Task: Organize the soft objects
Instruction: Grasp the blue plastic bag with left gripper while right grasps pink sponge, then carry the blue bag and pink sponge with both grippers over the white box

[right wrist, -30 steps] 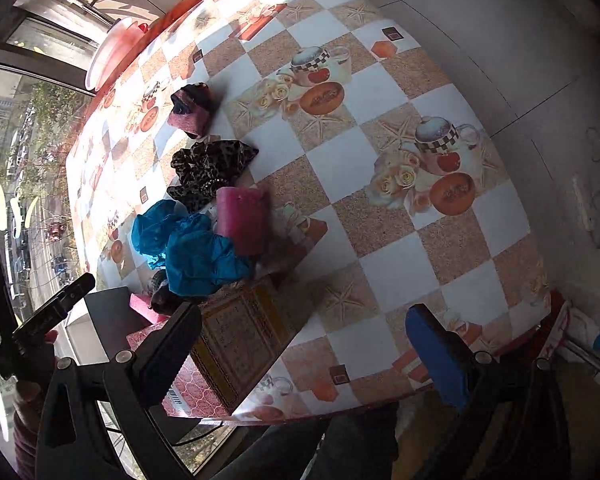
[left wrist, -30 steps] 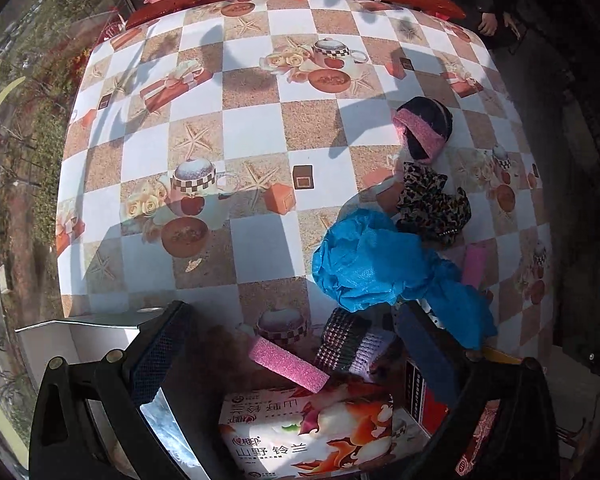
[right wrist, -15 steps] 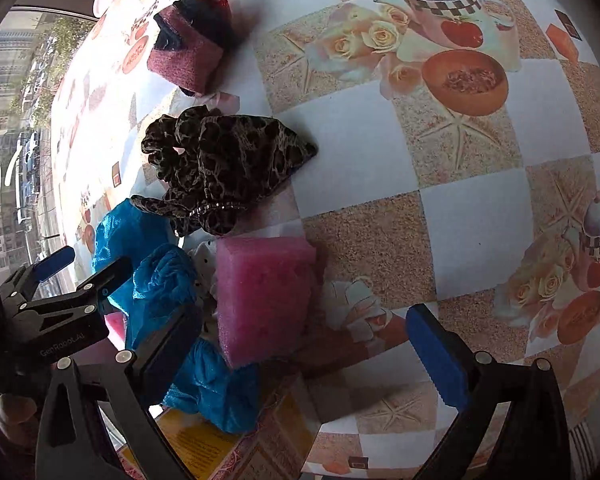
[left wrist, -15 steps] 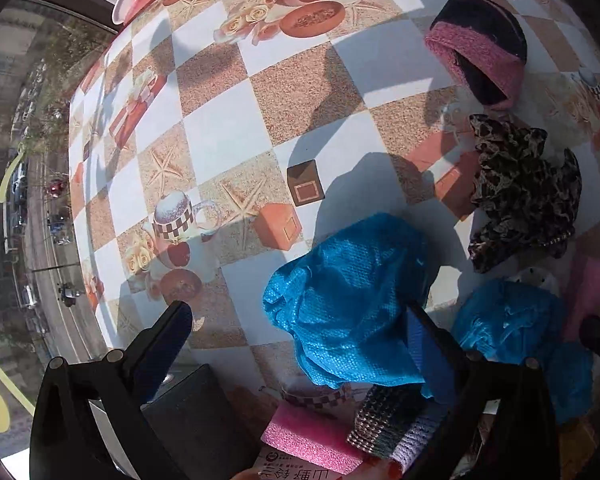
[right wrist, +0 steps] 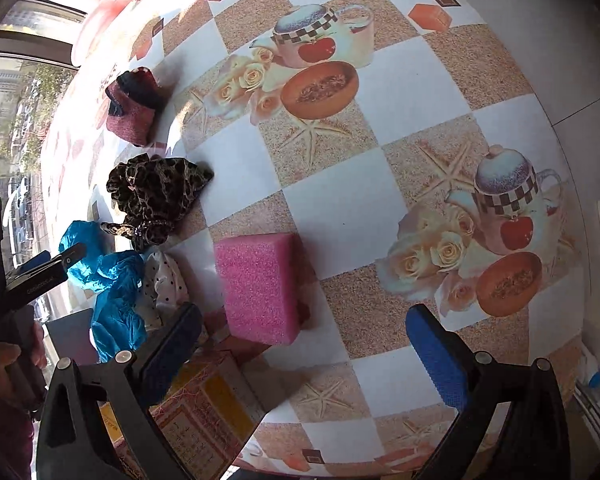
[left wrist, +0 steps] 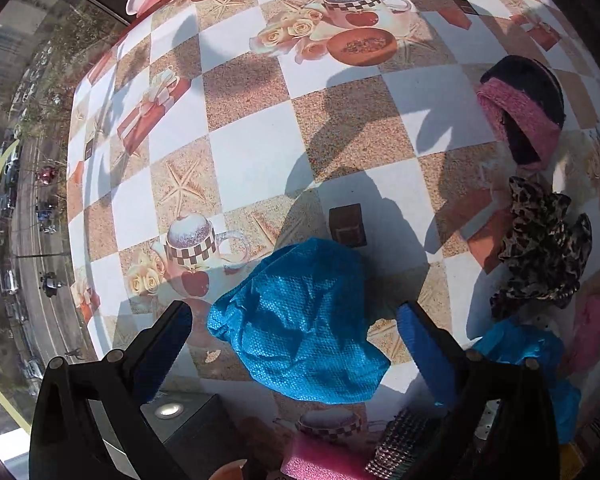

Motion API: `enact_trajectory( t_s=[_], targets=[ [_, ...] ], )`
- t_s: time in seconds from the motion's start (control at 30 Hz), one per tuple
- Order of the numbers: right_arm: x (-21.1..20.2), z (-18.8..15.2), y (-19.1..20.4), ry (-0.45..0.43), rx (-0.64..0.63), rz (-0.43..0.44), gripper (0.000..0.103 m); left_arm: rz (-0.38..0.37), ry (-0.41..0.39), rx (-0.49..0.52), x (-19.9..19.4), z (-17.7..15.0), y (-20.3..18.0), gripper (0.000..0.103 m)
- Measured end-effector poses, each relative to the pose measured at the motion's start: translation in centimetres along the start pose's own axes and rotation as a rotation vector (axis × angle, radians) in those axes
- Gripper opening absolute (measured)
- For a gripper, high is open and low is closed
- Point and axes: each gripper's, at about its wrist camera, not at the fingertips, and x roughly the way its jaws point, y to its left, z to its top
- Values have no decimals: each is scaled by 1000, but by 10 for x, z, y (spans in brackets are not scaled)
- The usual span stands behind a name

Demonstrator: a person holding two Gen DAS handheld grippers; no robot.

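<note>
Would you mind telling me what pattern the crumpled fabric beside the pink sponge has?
Leopard print, dark brown on tan. The leopard-print fabric shows best in the right wrist view.

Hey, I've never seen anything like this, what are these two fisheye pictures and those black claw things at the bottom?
Those are handheld tongs, one in each of a person's hands, each carrying a camera that looks along its fingers. The left tongs are open around a crumpled blue cover on the checked tablecloth. The right tongs are open near a pink sponge. Also lying there: a leopard-print cloth, a pink and black knit piece and a spotted white cloth. Neither holds anything.
</note>
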Motion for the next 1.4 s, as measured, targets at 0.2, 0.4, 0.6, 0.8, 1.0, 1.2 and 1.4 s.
enact_trajectory(
  t_s=[0.2, 0.4, 0.6, 0.8, 1.0, 1.2, 1.4],
  targets=[
    [38, 2, 29, 13, -97, -182, 103, 24, 37, 14, 23, -1, -11, 103],
    [47, -11, 46, -35, -194, -294, 100, -72, 49, -64, 28, -2, 4, 103],
    [32, -18, 52, -87, -230, -292, 48, -137, 115, -134, 35, -3, 12, 99],
    [2, -20, 19, -127, -120, -156, 48, -135, 22, -4, 5, -8, -15, 31],
    [-35, -46, 2, -182, -62, -119, 48, -137, -105, 6, -45, -30, -6, 31],
    [-78, -87, -14, -226, -4, -67, 48, -155, -189, 35, -91, -67, 6, 31],
    [-111, -109, 19, -297, 26, -30, 48, -204, -241, 104, -127, -123, 17, 31]
  ],
)
